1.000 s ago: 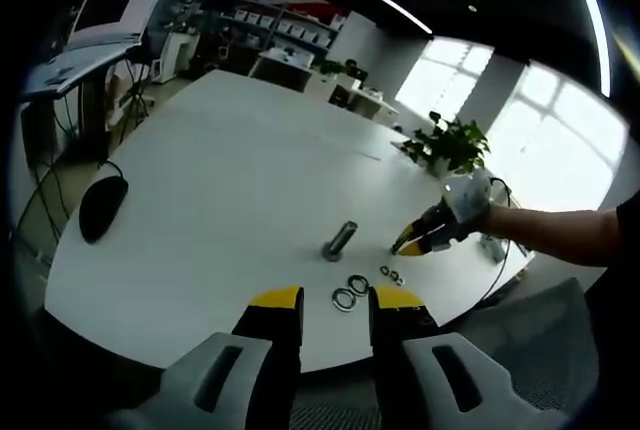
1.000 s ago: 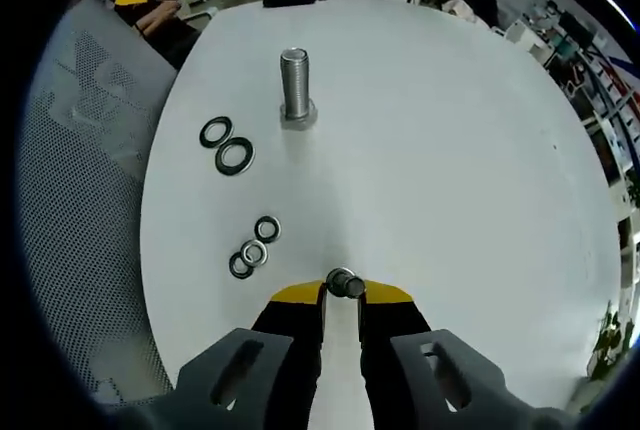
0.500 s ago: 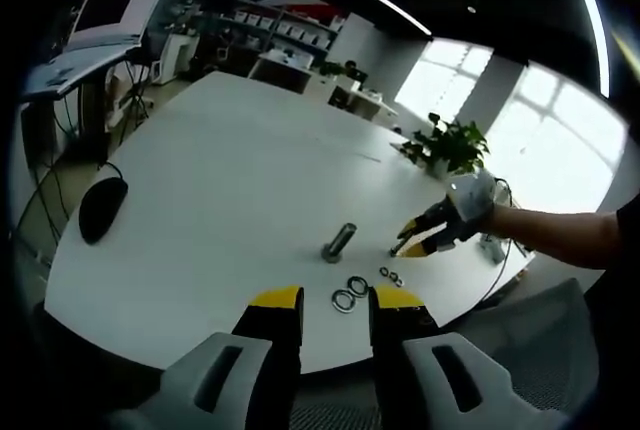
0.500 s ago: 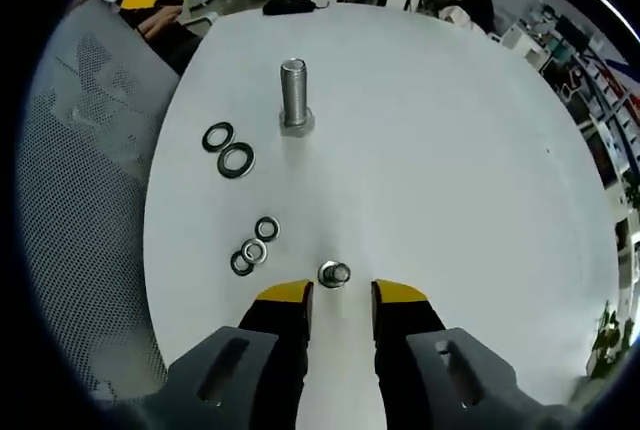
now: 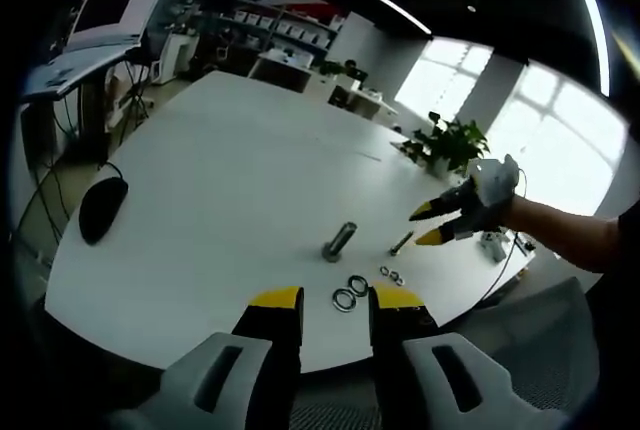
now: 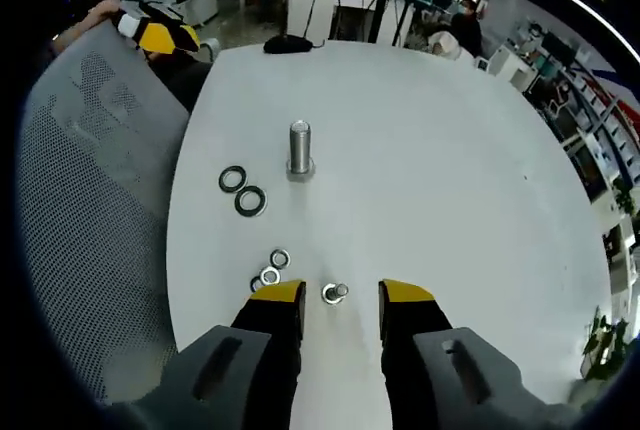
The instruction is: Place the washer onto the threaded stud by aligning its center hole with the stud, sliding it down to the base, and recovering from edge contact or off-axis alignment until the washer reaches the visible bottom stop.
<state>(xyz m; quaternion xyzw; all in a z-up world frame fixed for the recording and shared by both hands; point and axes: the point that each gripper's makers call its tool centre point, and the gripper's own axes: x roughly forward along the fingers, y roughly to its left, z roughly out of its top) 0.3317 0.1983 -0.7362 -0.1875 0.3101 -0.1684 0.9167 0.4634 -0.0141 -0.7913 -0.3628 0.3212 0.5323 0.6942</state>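
Now the right tool [image 6: 341,293] stands open and empty astride a small bolt [image 6: 334,293], with the upright threaded stud [image 6: 300,149] above center and washers [image 6: 270,273] at lower left.

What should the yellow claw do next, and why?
Probably the right gripper should reach for a washer. Its jaws stand open and empty, the small bolt lies loose on the table between them, and the upright stud carries no washer yet.
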